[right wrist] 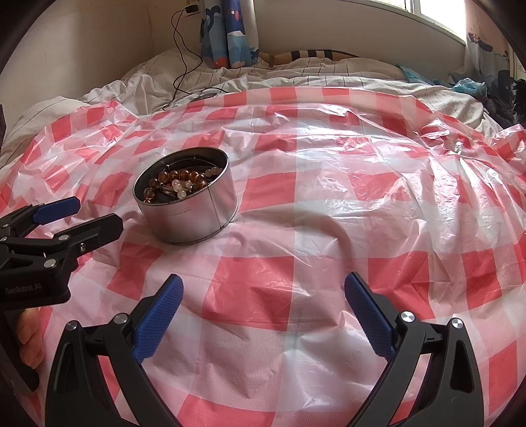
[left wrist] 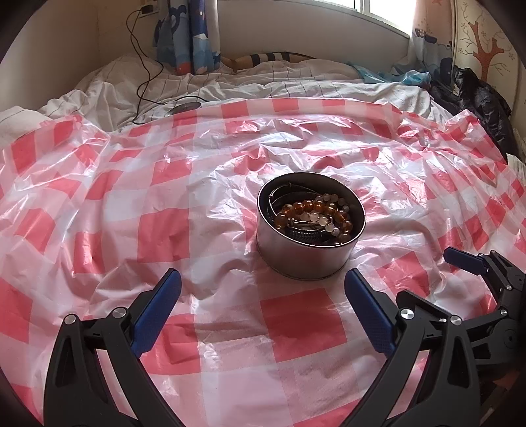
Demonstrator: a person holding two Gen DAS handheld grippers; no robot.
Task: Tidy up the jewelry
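**On the checked sheet: two spread grippers, one tin of jewelry**

Nearest to each camera, a pair of blue-padded fingers is seen spread wide with nothing between them. The left gripper (left wrist: 263, 295) is held with its jaws parted just short of the tin, and the right gripper (right wrist: 263, 299) is likewise parted over bare sheet, the tin lying well off to its left. Each gripper is also caught at the edge of the other's view, the two being held side by side.

One crinkled plastic sheet (left wrist: 164, 230), checked in red and white, is spread beneath both grippers. One round metal tin (left wrist: 307, 259) is stood upright on it, lidless. Inside the tin, one strand of amber beads (left wrist: 315, 207) is draped over the heap, one strand of pale whitish beads (left wrist: 320, 219) is tangled with it, and thin metal bangles (left wrist: 282, 193) are pressed against the inner wall; their number cannot be told. A dark banded piece is partly seen beneath them.

Beyond the sheet, rumpled white bedding (left wrist: 296, 85) with thin stripes is seen, across which one black cable (left wrist: 144, 75) is trailed from the wall. Farthest off, one blue cartoon-printed curtain (left wrist: 194, 36) is hung beside a bright window (left wrist: 384, 13).
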